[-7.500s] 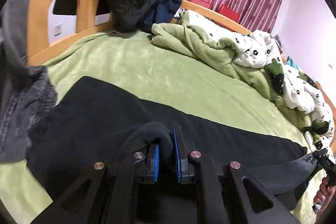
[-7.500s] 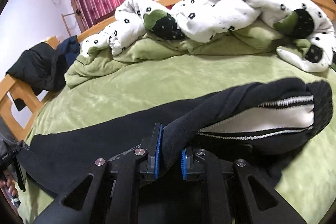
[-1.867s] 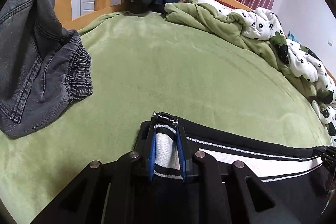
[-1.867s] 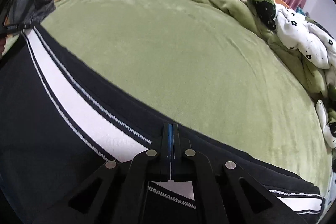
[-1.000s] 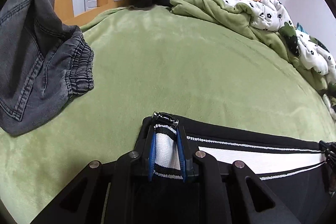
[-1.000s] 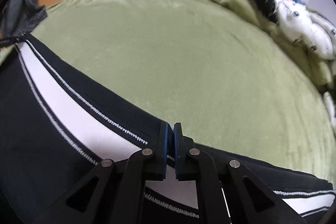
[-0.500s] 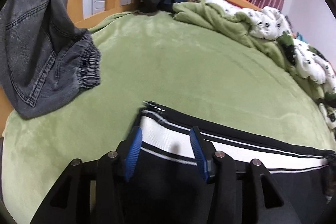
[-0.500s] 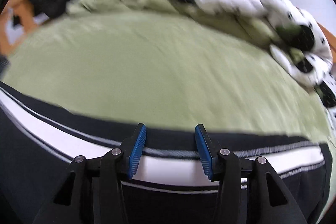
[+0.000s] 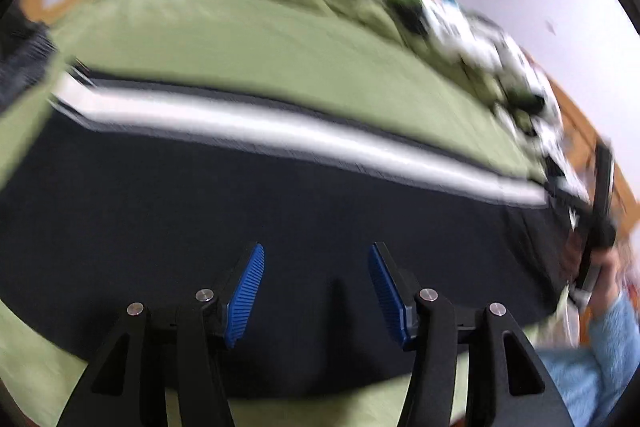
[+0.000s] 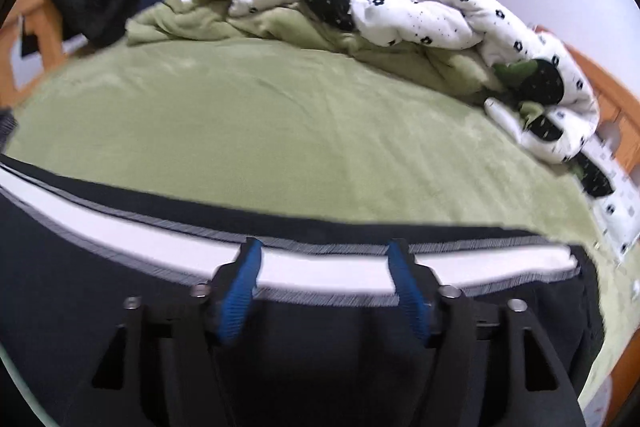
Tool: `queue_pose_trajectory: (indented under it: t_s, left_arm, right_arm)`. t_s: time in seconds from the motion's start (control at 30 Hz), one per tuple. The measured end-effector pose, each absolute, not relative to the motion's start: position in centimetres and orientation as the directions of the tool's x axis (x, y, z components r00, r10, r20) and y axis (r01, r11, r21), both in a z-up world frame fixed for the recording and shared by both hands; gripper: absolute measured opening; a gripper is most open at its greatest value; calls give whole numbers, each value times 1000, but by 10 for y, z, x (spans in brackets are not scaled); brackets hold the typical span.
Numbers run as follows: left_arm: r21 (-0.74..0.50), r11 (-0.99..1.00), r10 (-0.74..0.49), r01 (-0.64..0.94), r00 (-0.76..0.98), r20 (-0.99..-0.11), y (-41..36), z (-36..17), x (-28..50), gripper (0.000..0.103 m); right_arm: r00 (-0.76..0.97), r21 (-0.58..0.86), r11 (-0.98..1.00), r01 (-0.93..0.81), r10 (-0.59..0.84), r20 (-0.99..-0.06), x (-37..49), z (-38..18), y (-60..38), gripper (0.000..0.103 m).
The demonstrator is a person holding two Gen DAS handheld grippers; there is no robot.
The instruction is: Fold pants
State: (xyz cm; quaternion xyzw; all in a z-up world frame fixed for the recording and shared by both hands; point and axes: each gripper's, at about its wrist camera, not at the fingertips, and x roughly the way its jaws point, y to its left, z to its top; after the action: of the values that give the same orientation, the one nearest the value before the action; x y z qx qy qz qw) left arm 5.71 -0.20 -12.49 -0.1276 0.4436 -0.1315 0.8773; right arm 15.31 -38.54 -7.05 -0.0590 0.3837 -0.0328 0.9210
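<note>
One lengthwise fold looks done: the black pants (image 10: 120, 299) lie flat along the near edge of the green bed (image 10: 280, 131), white stripe on the far side. Both tools have just been opening; left tool (image 9: 316, 291) and right tool (image 10: 324, 287) stand released, empty, above the pants. Crosswise folds remain.

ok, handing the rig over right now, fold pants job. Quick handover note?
Left claw: open, jaws just been opening, nothing between them; it hangs above the black pants with the white side stripe.
Right claw: open, jaws also just been opening, nothing pinched; it sits over the stripe near one end of the pants.
Pants: laid out long and flat on the green plush bed cover, stripe edge on the far side. Crumpled white flower-print duvet lies beyond, apart from them.
Done: lengthwise fold, both ends released.
Left: probably fold end to end, then smooth.
</note>
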Motion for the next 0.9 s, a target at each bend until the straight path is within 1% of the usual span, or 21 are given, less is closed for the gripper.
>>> queue_pose_trajectory:
  t_s: [0.03,0.07,0.1,0.13,0.2,0.27,0.33,0.4,0.47,0.5,0.57,0.6,0.67,0.7,0.77,0.8,0.83,0.87,0.9]
  left_arm:
    - [-304,944,-324,133,558,-764,-15,-133,51,52]
    - [-232,963,-269,139,574,-773,-25,-137,44,52]
    - [-126,980,-195,155,604,-773,-35,-139,35,52]
    - [-56,985,-147,165,616,-774,-40,-139,28,52]
    - [1,990,-91,143,631,-771,-37,-133,18,52]
    - [-6,999,-37,51,626,-779,-13,-127,12,52]
    - [-60,998,-35,-21,613,-789,17,-124,7,52]
    - [-198,978,-112,-67,631,-767,50,-122,-3,52]
    - [-389,919,-246,-70,668,-702,80,-117,-17,52]
    - [-432,897,-264,-89,676,-688,89,-116,-20,52]
    - [-442,882,-234,-160,666,-709,103,-122,-26,53]
    - [-461,869,-245,-177,655,-715,110,-129,-28,53]
    - [-527,830,-294,-184,657,-694,122,-140,-29,53]
    - [-572,799,-321,-187,672,-668,129,-144,-31,53]
    - [-619,758,-332,-205,697,-636,141,-146,-29,53]
    - [-632,740,-314,-231,712,-628,150,-147,-25,52]
    - [-642,723,-295,-255,726,-621,159,-148,-19,47]
    - [-656,699,-277,-285,738,-615,170,-151,-11,39]
    - [-671,677,-275,-303,741,-612,178,-154,-3,36]
  right_arm:
    - [697,-96,995,19,-82,-712,144,-68,-387,66]
    - [689,-55,998,22,-55,-723,133,-68,-389,66]
    - [679,-23,1000,16,-27,-734,123,-69,-390,66]
    - [671,-7,1000,10,-12,-742,115,-70,-391,66]
    - [665,-9,1000,15,-17,-746,90,-74,-393,66]
    - [670,-9,999,47,-38,-741,68,-78,-397,66]
    - [670,10,998,62,-34,-741,52,-82,-398,66]
    - [662,11,996,86,-49,-748,46,-85,-398,66]
    - [651,21,993,120,-62,-757,43,-86,-393,66]
    - [652,33,992,122,-55,-756,44,-85,-390,66]
    - [658,51,992,113,-36,-752,48,-81,-382,66]
    - [661,54,993,104,-29,-750,50,-78,-377,66]
    - [664,57,995,82,-12,-748,55,-74,-367,66]
    - [672,62,995,75,-5,-741,57,-70,-361,66]
    - [686,64,996,67,1,-728,59,-65,-350,66]
    - [693,57,996,63,-3,-721,59,-63,-345,66]
    - [706,42,997,57,-11,-708,61,-59,-338,66]
    - [713,33,998,53,-15,-701,61,-58,-333,66]
    - [720,27,999,43,-12,-694,63,-56,-328,66]
